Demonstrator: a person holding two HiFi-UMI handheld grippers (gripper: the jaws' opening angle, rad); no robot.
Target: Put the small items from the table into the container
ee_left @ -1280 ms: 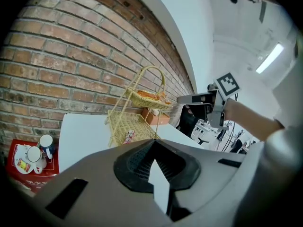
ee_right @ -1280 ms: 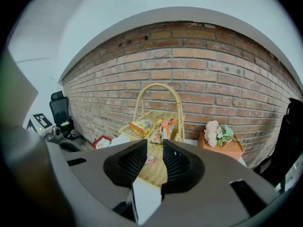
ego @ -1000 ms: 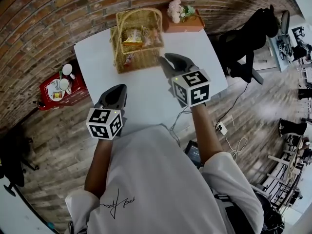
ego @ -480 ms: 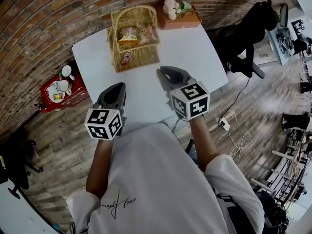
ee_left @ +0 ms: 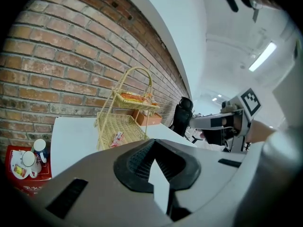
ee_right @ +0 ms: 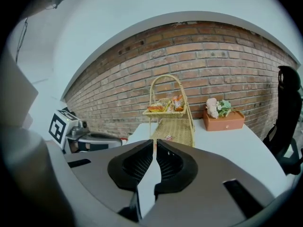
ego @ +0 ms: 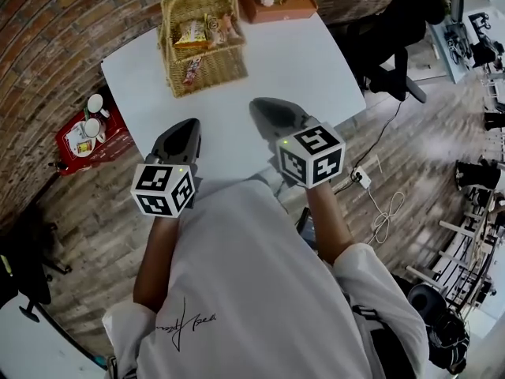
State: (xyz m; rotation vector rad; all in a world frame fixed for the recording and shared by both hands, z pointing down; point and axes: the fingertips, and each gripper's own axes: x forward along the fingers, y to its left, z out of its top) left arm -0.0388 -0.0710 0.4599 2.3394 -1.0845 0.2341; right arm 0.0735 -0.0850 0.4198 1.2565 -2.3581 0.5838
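Observation:
A two-tier wicker basket (ego: 201, 50) stands at the far side of the white table (ego: 300, 61). Snack packets (ego: 193, 34) lie in its upper tier, and one packet (ego: 192, 69) lies on the lower tier. My left gripper (ego: 183, 136) hovers over the table's near left edge, shut and holding nothing; its jaws meet in the left gripper view (ee_left: 154, 143). My right gripper (ego: 264, 109) hangs over the near middle of the table, well short of the basket (ee_right: 177, 126). Its jaws (ee_right: 155, 143) are closing with only a thin slit left and nothing between them.
An orange box with flowers (ego: 278, 2) sits at the table's far right corner by the brick wall. On the floor to the left lies a red tray with cups (ego: 87, 136). A black office chair (ego: 394, 46) stands to the right, and cables (ego: 379, 212) run across the floor.
The right gripper has drawn back from the basket toward the table's near edge, and its jaws have narrowed. The left gripper has stayed in place, shut.

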